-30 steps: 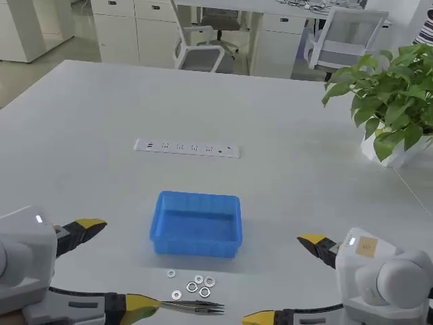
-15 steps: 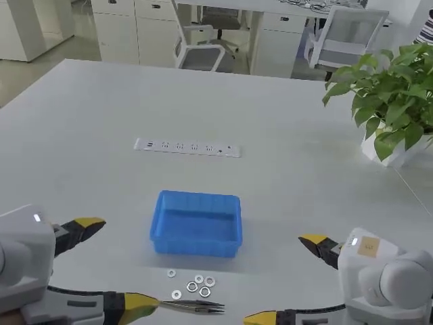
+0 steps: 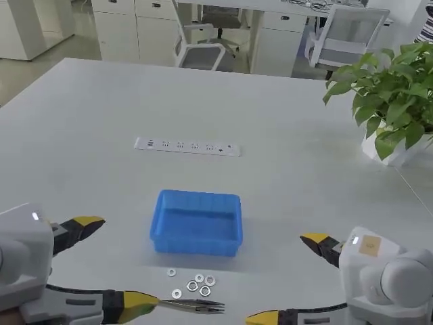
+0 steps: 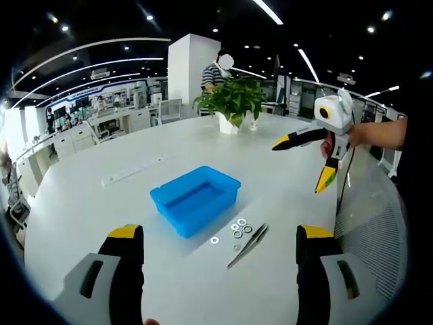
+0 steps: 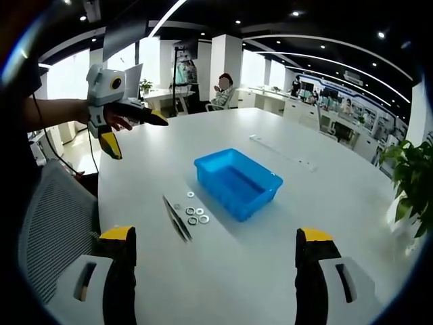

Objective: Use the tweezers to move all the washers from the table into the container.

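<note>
Jaws spread, your left hand-held gripper (image 3: 130,263) and right hand-held gripper (image 3: 272,277) hold nothing: pinch the tweezers (image 3: 196,306), at 6 o'clock of the washers (image 3: 195,285), mid-handle.

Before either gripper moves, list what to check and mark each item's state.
1. Left gripper open and empty: ok.
2. Right gripper open and empty: ok.
3. Tweezers flat on the table, with nothing on them: ok.
4. Washers uncovered, clustered between tweezers and container: ok.
5. Container upright and open on top: ok.
6. Washers apart from one another: cannot tell, since some lie very close together.
</note>
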Motion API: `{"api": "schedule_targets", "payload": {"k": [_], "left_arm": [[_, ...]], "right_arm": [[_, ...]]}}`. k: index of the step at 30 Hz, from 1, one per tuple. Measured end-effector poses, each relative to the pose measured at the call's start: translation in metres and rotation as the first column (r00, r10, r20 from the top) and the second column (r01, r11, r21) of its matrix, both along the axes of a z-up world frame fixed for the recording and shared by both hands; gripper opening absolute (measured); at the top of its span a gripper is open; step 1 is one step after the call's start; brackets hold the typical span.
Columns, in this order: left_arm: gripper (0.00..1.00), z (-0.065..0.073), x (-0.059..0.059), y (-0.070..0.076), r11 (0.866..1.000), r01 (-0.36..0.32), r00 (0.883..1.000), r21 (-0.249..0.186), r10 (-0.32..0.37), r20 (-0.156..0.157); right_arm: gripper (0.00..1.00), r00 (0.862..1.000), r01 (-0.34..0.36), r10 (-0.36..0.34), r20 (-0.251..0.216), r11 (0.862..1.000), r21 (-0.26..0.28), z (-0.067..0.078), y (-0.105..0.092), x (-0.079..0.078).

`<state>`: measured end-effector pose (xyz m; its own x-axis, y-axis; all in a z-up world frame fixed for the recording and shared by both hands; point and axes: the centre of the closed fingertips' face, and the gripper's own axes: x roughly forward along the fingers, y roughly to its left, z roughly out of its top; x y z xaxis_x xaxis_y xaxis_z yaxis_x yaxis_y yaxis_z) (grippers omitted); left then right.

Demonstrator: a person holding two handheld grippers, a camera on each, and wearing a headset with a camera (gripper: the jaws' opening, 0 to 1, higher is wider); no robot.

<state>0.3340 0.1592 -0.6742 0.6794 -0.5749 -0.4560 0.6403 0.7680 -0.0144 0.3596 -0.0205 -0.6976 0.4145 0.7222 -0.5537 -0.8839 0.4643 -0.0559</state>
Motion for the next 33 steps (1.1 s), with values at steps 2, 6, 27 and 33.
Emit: {"api": "schedule_targets", "payload": {"k": [2, 6, 27, 33], "left_arm": [[0.99, -0.001, 0.000, 0.000, 1.000, 0.001, 1.000, 0.001, -0.001, -0.002], [0.99, -0.001, 0.000, 0.000, 1.000, 0.004, 1.000, 0.004, -0.004, -0.003], [0.96, -0.007, 0.005, 0.008, 0.990, 0.115, 0.993, 0.079, -0.112, -0.045], [0.95, -0.011, 0.011, 0.012, 0.984, 0.149, 0.988, 0.099, -0.144, -0.055]], "right_arm": [[1.00, 1.000, 0.000, 0.000, -0.001, 1.000, 0.001, 0.000, 0.000, 0.000], [1.00, 1.000, -0.004, 0.004, -0.002, 1.000, -0.006, -0.001, -0.002, 0.000], [0.95, 0.995, -0.097, 0.096, -0.010, 0.993, -0.066, 0.000, -0.008, 0.012], [0.92, 0.989, -0.150, 0.149, -0.013, 0.984, -0.100, -0.004, -0.005, 0.018]]}}
